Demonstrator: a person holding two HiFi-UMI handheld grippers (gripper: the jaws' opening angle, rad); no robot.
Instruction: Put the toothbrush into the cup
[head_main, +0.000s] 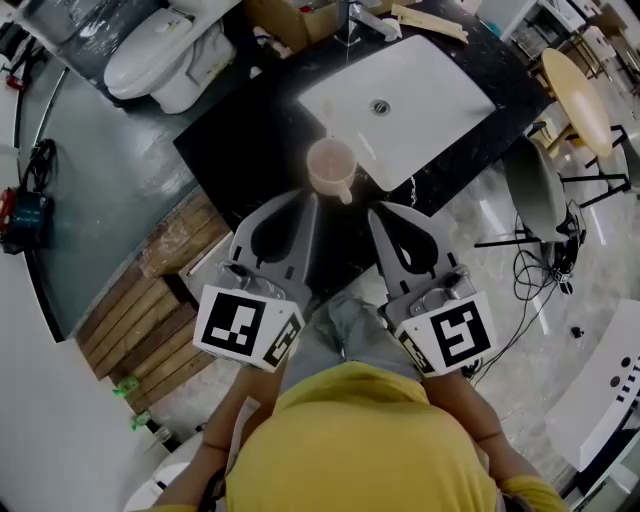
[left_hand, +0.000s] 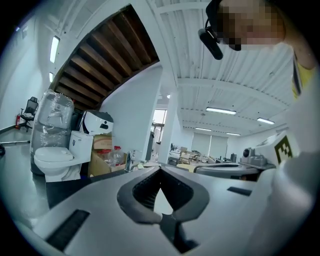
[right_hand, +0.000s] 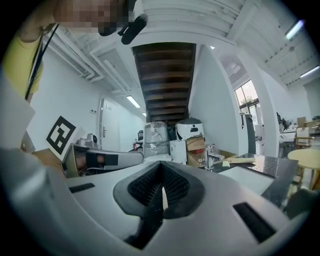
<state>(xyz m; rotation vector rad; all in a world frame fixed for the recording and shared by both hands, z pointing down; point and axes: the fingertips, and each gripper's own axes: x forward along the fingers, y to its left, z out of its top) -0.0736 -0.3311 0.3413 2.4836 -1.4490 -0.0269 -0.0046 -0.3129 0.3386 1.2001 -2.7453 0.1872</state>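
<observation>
From head height we look steeply down past yellow shirt (head_main: 350, 440) onto left gripper (head_main: 305, 198), right gripper (head_main: 385, 207), black counter (head_main: 250, 140), sink (head_main: 400, 90). Gripper cameras sit low, close behind own jaws, facing forward across counter. All three views share toilet (head_main: 160, 50); each gripper camera also catches other gripper at frame edge.
</observation>
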